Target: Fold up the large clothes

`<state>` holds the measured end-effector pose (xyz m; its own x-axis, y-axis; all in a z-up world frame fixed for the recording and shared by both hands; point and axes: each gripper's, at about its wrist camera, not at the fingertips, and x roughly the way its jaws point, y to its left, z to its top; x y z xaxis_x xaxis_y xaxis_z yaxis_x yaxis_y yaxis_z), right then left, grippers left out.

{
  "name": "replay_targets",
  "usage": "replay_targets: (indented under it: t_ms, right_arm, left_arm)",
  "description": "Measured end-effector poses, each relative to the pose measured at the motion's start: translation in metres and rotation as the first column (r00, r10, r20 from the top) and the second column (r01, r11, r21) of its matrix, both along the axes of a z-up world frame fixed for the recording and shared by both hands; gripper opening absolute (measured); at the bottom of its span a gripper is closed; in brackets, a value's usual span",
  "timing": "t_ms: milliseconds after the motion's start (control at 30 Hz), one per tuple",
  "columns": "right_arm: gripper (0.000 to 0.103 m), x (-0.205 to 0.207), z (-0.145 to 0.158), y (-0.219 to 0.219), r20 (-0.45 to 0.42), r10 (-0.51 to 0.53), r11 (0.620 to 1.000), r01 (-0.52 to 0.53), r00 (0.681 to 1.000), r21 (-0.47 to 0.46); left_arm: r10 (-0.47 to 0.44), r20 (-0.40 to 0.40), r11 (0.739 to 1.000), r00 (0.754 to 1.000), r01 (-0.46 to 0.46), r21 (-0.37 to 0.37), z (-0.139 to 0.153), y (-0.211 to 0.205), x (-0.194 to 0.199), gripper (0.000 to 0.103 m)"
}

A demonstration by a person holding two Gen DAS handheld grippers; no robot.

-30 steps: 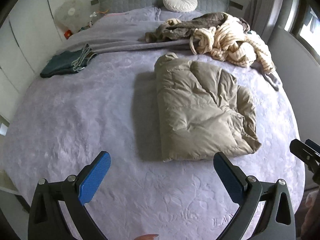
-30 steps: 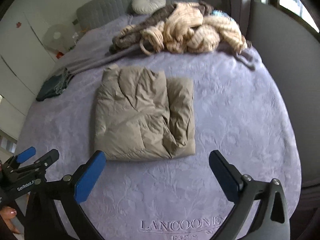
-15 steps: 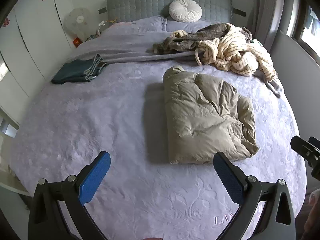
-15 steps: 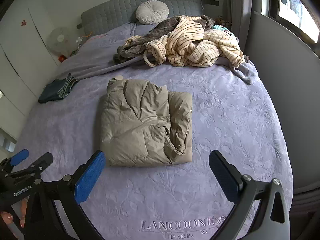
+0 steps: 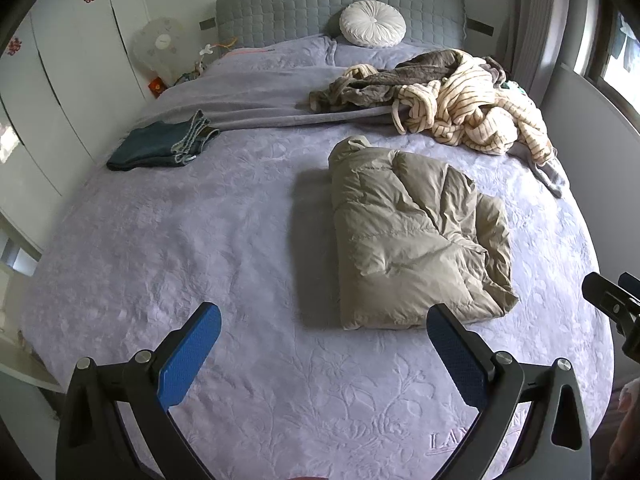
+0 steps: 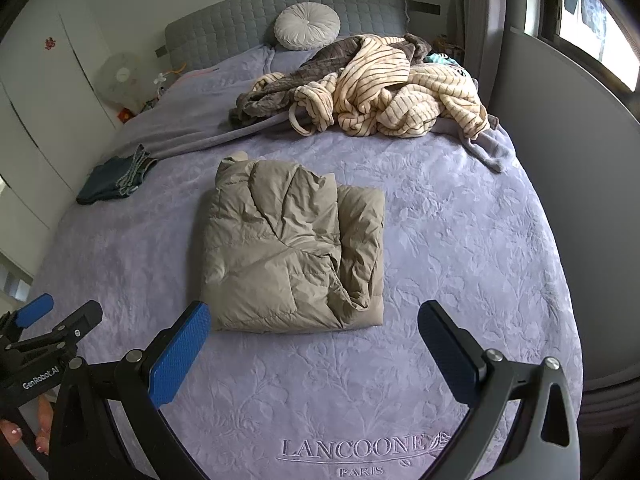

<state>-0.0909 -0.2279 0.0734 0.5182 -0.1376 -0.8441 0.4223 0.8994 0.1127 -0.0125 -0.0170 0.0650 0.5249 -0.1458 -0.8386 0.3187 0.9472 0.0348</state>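
Note:
A beige puffer jacket (image 5: 412, 236) (image 6: 292, 244) lies folded into a thick rectangle on the lavender bedspread (image 5: 200, 248) (image 6: 460, 248), mid-bed. My left gripper (image 5: 324, 338) hovers open above the foot of the bed, short of the jacket's near edge, nothing between its blue pads. My right gripper (image 6: 312, 332) is open too, just in front of the jacket's near edge and apart from it. Each gripper shows at the edge of the other's view: the right one (image 5: 612, 304), the left one (image 6: 44, 320).
A heap of striped cream and brown-grey clothes (image 5: 452, 104) (image 6: 372, 88) sits near the headboard at right. Folded dark jeans (image 5: 160, 146) (image 6: 114, 180) lie at the bed's left edge. A round white cushion (image 5: 372, 29) leans on the headboard. A wall stands right, wardrobes left.
Both grippers have pulled back and risen a little from the bed, so more of the room shows. The jacket lies as before. Both grippers stay open.

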Motion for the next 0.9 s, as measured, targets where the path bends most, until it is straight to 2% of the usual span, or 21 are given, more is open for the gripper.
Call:
replay_targets:
  t_ms: [900]
  right_arm:
    - [0.103, 0.0016, 0.0010, 0.0010, 0.000, -0.002, 1.000, 0.002, 1.000, -0.002]
  left_arm:
    - [0.000, 0.001, 1.000, 1.000, 0.000, 0.000, -0.0007, -0.0009, 0.0003, 0.103]
